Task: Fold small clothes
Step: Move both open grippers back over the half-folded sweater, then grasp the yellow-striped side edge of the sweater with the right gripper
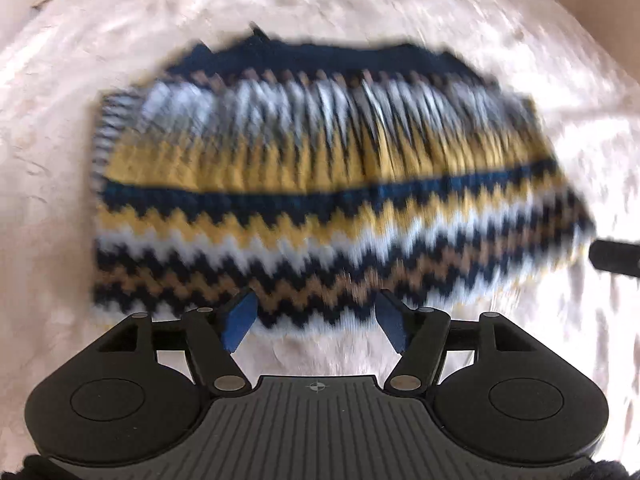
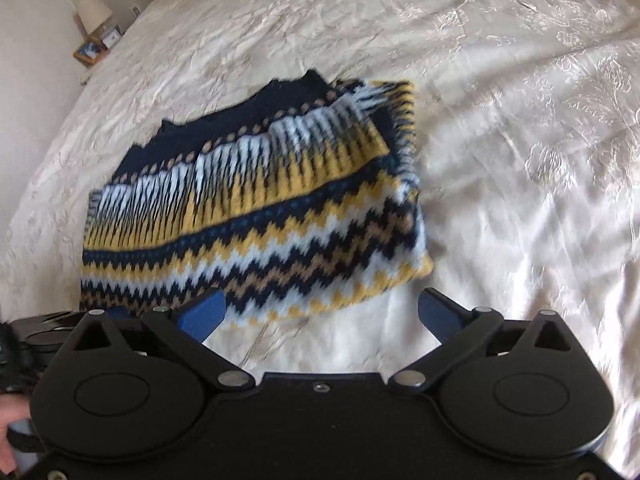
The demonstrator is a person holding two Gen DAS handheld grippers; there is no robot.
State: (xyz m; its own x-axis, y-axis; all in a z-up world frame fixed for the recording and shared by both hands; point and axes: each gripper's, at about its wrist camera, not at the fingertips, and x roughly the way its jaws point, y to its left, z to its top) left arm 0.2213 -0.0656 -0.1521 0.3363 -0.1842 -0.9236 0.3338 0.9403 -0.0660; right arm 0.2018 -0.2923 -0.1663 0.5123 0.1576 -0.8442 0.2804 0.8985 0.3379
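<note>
A knitted sweater (image 1: 320, 184) with navy, yellow, white and tan zigzag bands lies folded on a cream bedspread (image 1: 60, 160). It also shows in the right wrist view (image 2: 256, 208), left of centre. My left gripper (image 1: 316, 320) is open and empty, its blue pads just above the sweater's near edge. My right gripper (image 2: 320, 316) is open and empty, at the sweater's near right corner. The left gripper shows at the left edge of the right wrist view (image 2: 36, 332). A part of the right gripper shows at the right edge of the left wrist view (image 1: 616, 258).
The bedspread (image 2: 520, 160) spreads wide to the right of the sweater. A bedside table with a lamp (image 2: 94, 14) and small framed pictures (image 2: 90, 52) stands at the far left by the wall.
</note>
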